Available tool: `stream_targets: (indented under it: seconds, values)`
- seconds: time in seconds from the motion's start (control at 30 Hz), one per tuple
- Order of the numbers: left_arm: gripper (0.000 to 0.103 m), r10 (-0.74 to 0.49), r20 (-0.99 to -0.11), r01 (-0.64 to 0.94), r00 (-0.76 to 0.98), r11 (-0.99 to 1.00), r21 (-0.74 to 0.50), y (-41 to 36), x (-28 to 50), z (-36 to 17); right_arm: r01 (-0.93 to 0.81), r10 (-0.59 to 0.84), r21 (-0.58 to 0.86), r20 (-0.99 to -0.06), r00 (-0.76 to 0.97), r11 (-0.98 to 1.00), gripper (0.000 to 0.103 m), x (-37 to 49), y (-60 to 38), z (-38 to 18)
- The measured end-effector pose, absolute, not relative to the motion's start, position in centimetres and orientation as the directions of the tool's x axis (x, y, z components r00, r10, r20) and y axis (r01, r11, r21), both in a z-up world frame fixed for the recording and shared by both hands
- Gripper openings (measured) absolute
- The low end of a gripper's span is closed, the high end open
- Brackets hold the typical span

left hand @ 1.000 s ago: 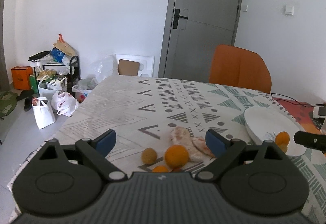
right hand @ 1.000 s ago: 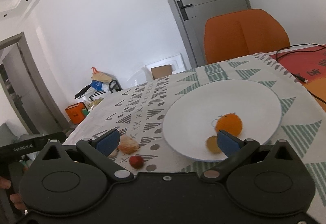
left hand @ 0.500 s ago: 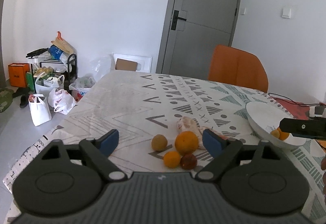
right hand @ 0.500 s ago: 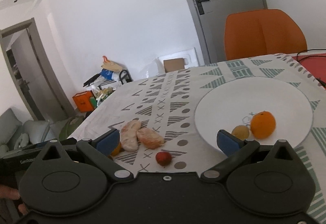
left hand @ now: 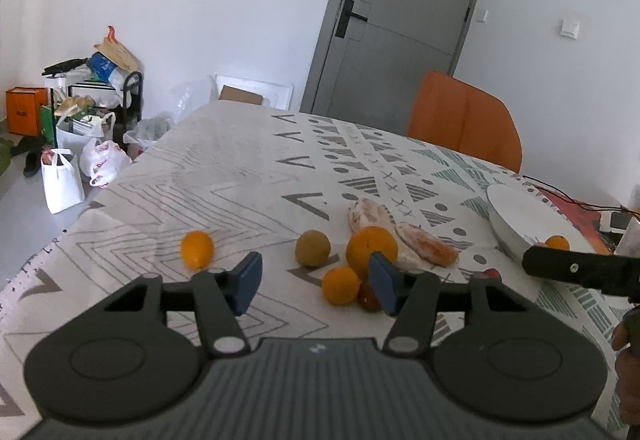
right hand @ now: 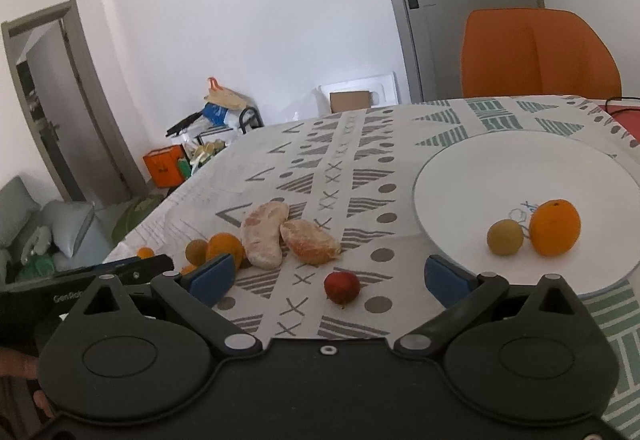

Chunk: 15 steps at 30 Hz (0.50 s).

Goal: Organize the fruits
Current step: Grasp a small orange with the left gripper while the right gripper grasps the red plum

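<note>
Closing left tool (left hand: 314, 278), nothing pinched yet; small orange (left hand: 341, 285) between pads. Right tool (right hand: 326, 276) spread over worktop (right hand: 320, 168); plate (right hand: 500, 176) at two o'clock.

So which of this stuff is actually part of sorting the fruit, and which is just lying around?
Part of the job:
- white plate
- large orange
- small orange
- brown fruit
- red fruit
- peeled segments

Just lying about:
- orange chair
- shopping bags
- grey door

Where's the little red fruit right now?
In the right wrist view, the small red fruit lies on the tablecloth, just left of the white plate and in front of the peeled segments.
</note>
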<state>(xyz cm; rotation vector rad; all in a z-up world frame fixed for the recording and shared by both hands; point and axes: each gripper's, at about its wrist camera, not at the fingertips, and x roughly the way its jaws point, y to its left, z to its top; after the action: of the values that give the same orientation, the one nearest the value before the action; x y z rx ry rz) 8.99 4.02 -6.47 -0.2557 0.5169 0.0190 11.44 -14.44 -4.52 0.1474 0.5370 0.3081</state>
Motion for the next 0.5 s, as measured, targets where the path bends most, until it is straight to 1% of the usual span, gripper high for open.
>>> stream_targets:
  seconds: [0.1, 0.23, 0.33, 0.43, 0.5]
  values:
    - [0.051, -0.066, -0.496, -0.068, 0.866, 0.967, -0.247, 4.0, 9.3, -6.7, -0.251, 0.325, 0.212, -0.490, 0.809, 0.945, 0.099, 11.7, -14.2, -4.8]
    - [0.048, -0.086, -0.510, -0.058, 0.856, 0.964, -0.259, 3.9, 10.0, -7.2, -0.245, 0.322, 0.212, -0.512, 0.797, 0.946, 0.091, 12.1, -14.0, -5.3]
    - [0.041, -0.101, -0.533, -0.058, 0.840, 0.960, -0.275, 3.9, 10.6, -7.7, -0.241, 0.316, 0.207, -0.527, 0.789, 0.948, 0.086, 12.3, -13.7, -5.7]
    - [0.034, -0.119, -0.535, -0.054, 0.837, 0.953, -0.298, 4.2, 10.8, -7.9, -0.237, 0.309, 0.201, -0.534, 0.787, 0.950, 0.084, 12.4, -13.5, -6.0]
    - [0.024, -0.137, -0.529, -0.039, 0.837, 0.950, -0.309, 4.3, 10.7, -7.9, -0.235, 0.308, 0.201, -0.536, 0.786, 0.951, 0.083, 12.5, -13.4, -6.0]
